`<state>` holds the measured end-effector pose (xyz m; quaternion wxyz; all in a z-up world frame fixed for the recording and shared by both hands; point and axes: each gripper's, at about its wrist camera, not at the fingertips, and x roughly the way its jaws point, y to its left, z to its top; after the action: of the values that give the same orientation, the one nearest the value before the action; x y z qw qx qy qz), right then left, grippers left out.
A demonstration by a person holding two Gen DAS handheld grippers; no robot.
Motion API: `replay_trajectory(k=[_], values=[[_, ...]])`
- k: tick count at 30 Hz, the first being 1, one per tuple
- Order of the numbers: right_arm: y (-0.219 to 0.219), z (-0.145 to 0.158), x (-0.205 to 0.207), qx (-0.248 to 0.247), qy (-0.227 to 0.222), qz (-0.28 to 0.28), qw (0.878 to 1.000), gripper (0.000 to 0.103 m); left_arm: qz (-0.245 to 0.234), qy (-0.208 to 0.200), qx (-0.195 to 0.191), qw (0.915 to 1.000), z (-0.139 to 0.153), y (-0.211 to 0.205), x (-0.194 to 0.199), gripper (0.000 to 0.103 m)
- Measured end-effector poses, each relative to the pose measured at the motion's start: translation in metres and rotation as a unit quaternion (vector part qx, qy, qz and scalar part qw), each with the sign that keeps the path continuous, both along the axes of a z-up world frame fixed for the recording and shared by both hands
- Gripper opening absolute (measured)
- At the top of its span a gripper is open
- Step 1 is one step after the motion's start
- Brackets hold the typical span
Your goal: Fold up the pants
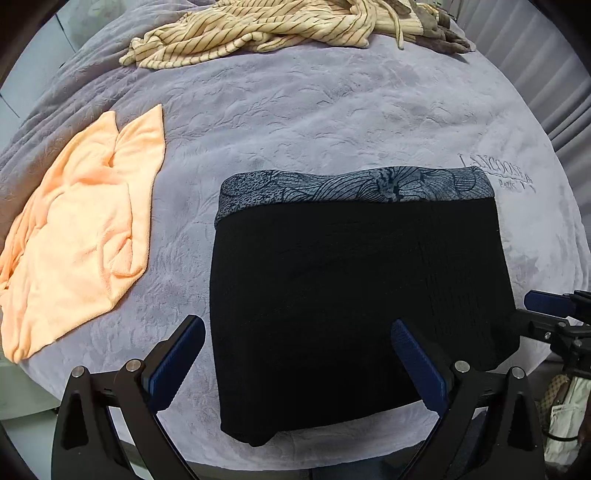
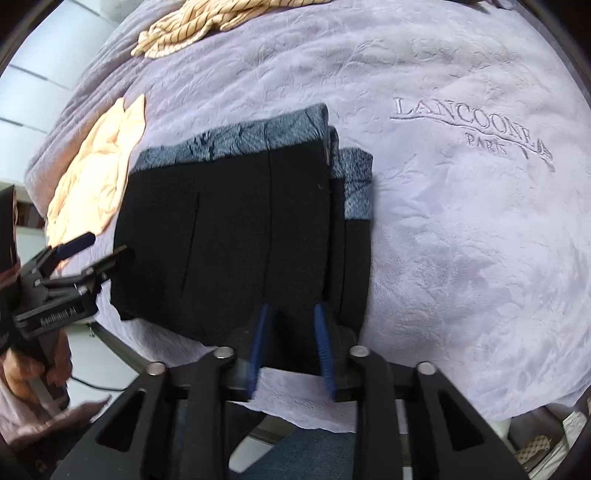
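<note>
The pants (image 1: 354,288) are black with a grey-blue patterned band (image 1: 354,186) along the far edge. They lie folded into a compact rectangle on the lilac blanket (image 1: 314,110). My left gripper (image 1: 295,332) is open, its blue pads wide apart over the near left part of the pants, holding nothing. In the right wrist view the pants (image 2: 229,229) show stacked folded layers. My right gripper (image 2: 291,314) is partly open at the near edge of the pants, jaws either side of the fabric, not clamped. The left gripper (image 2: 103,247) shows at the left there.
A peach garment (image 1: 77,254) lies folded on the left of the blanket. A cream striped garment (image 1: 266,33) is heaped at the far edge, with brown fabric (image 1: 439,33) beside it. Embroidered lettering (image 2: 469,129) marks the blanket on the right. The bed edge runs just below the grippers.
</note>
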<state>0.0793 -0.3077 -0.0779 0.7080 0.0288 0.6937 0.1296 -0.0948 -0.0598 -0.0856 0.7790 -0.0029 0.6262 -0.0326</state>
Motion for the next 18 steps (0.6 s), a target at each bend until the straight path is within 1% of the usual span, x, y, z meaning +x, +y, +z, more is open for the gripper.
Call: replay_trajectory(k=[1,2,5,7,10,13,16,18], values=[[0.000,0.001,0.000,0.000,-0.002,-0.004,1.000,0.062,0.000,0.000,-0.001,1.0000,0.001,-0.003,0.000,0.102],[0.001,0.003,0.001,-0.001,-0.005,-0.007,1.000,0.073,0.000,0.001,0.000,1.0000,0.001,-0.006,0.000,0.102],[0.007,0.007,0.003,0.000,-0.015,-0.011,1.000,0.080,-0.002,0.006,0.020,0.9998,0.000,-0.011,-0.001,0.102],[0.008,0.009,0.006,-0.001,-0.018,-0.020,1.000,0.082,0.000,0.010,0.029,0.9995,-0.002,-0.012,-0.003,0.102],[0.010,0.014,0.010,-0.011,-0.036,-0.038,0.999,0.086,0.011,0.017,0.019,0.9996,-0.002,-0.009,-0.006,0.102],[0.011,0.017,0.013,-0.033,-0.050,-0.046,0.997,0.087,0.022,0.018,0.022,0.9994,-0.001,-0.008,-0.008,0.102],[0.015,0.017,0.015,-0.054,-0.049,-0.045,0.996,0.087,0.027,0.015,0.027,0.9992,0.001,-0.008,-0.010,0.102],[0.015,0.017,0.016,-0.059,-0.043,-0.045,0.996,0.087,0.027,0.013,0.030,0.9991,0.002,-0.009,-0.010,0.102]])
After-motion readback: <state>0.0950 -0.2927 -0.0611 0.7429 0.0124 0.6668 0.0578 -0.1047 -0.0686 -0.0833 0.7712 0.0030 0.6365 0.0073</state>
